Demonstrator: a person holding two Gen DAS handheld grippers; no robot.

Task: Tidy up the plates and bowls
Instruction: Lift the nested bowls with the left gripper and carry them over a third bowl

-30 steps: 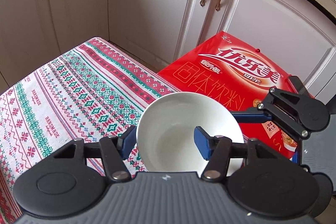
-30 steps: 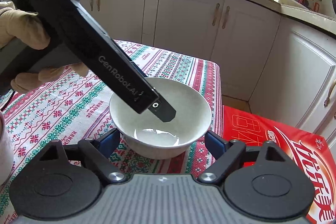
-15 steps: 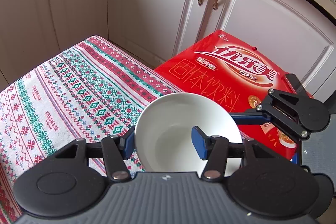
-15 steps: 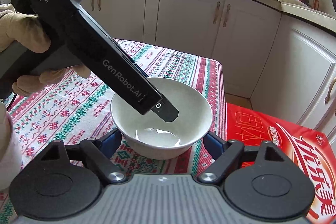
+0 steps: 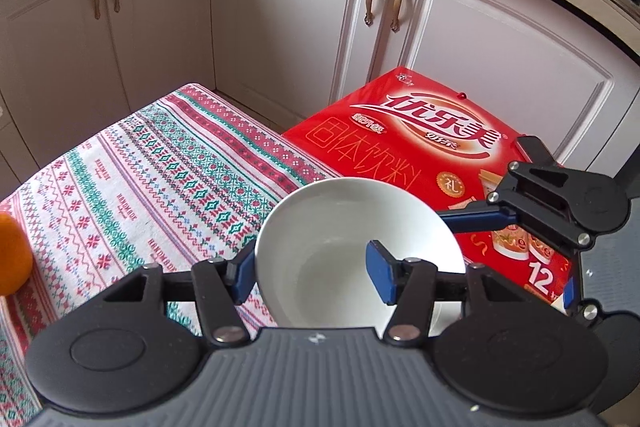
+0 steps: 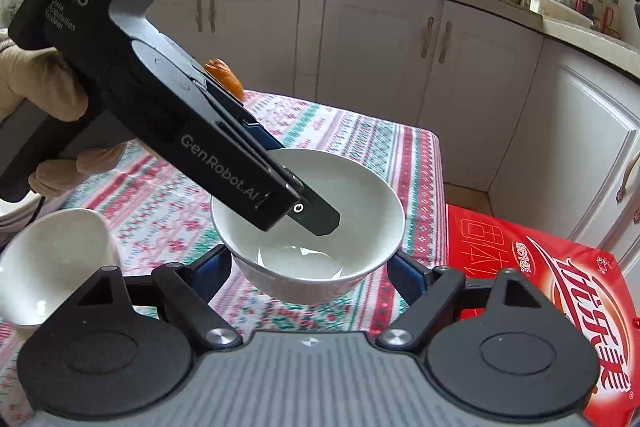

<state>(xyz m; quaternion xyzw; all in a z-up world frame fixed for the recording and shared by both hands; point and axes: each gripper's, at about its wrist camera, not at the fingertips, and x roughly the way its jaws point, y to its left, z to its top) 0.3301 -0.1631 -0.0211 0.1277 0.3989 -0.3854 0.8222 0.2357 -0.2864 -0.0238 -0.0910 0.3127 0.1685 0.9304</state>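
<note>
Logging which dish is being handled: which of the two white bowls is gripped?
The central bowl, clamped by both grippers; the other bowl sits apart, untouched, at the lower left.

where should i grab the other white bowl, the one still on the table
Probably its rim, from above: the spare bowl sits mouth up with a thin wall, so one finger goes inside, one outside, as the left gripper pinches the held bowl.

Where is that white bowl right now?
The white bowl is held up between both tongs over the corner of the patterned tablecloth, next to the red box. The left tongs pinch its rim; the right tongs flank its base.
</note>
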